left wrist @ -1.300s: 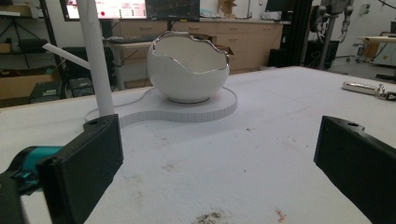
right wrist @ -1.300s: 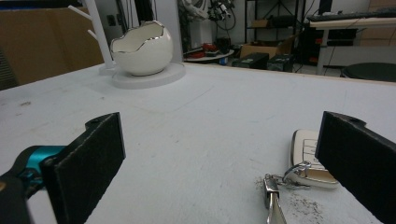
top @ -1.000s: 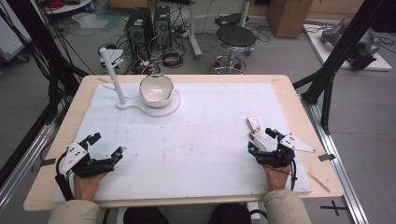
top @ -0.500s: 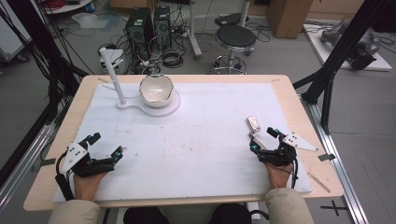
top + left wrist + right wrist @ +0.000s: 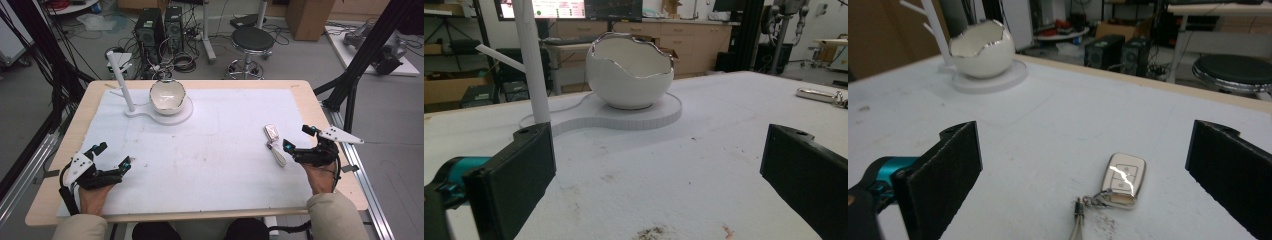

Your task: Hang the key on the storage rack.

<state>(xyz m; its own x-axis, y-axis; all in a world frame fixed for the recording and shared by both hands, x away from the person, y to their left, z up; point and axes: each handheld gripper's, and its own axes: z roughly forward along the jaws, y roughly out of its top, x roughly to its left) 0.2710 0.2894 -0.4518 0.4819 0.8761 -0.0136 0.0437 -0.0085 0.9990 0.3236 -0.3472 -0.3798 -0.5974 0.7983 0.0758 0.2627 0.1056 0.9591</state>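
I see the left gripper (image 5: 111, 158) at the lower left of the high view, held in a hand (image 5: 93, 196) near the front edge of the table (image 5: 305, 91), with its jaws spread wide and nothing between them. In the left gripper view those jaws stand far apart at the bottom corners, and past them, in the upper middle of the frame, sits the white egg-shaped bowl (image 5: 630, 72) with a jagged silver rim. The bowl rests on a flat white base (image 5: 634, 116), and a white post (image 5: 532, 60) rises from that base at the upper left.

My right gripper (image 5: 299, 139) is at the right of the high view, jaws also wide and holding nothing. Just left of it on the white mat (image 5: 210, 150) lies a silver key fob (image 5: 272, 132), with a pale strap (image 5: 278, 154) trailing toward the bottom of the frame. In the right gripper view the key fob (image 5: 1122, 179) lies in the lower middle, in the gap between the two jaws but apart from both, and the bowl (image 5: 981, 48) sits far off at the upper left
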